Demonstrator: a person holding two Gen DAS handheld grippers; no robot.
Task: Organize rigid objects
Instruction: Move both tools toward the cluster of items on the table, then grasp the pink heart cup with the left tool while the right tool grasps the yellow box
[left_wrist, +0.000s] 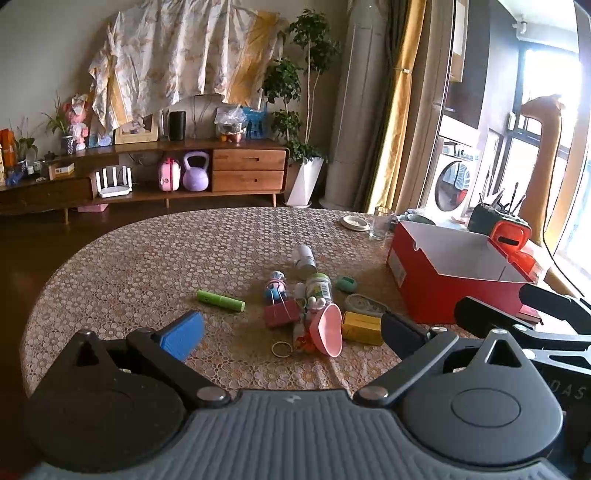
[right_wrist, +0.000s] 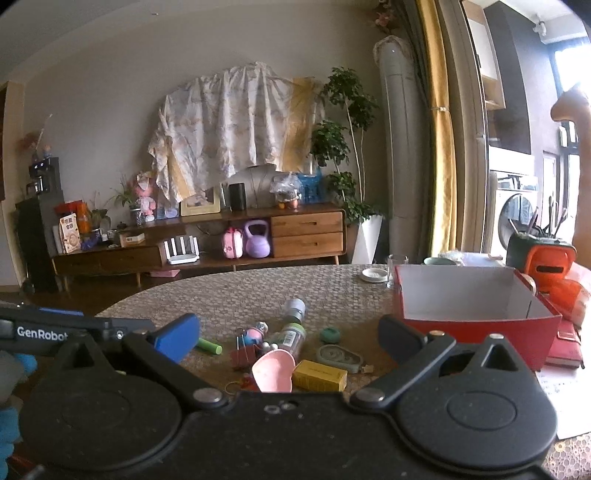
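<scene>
The round surface (left_wrist: 129, 258) wears a beige honeycomb-patterned cover, and a loose cluster sits at frame centre in the left wrist view: a green tube (left_wrist: 220, 301), a small cartoon figurine (left_wrist: 276, 286), a white bottle (left_wrist: 304, 257), a green-labelled jar (left_wrist: 318, 288), a pink heart-shaped dish (left_wrist: 327, 329), a yellow box (left_wrist: 362, 327), a maroon clip (left_wrist: 280, 314), a teal round piece (left_wrist: 347, 284) and a rubber band (left_wrist: 281, 349). At the right of the frame stands an open red box (left_wrist: 424, 295) with a white inside. Beyond it, toward the upper right, are a clear glass (left_wrist: 381, 223) and a white lid (left_wrist: 354, 222).
</scene>
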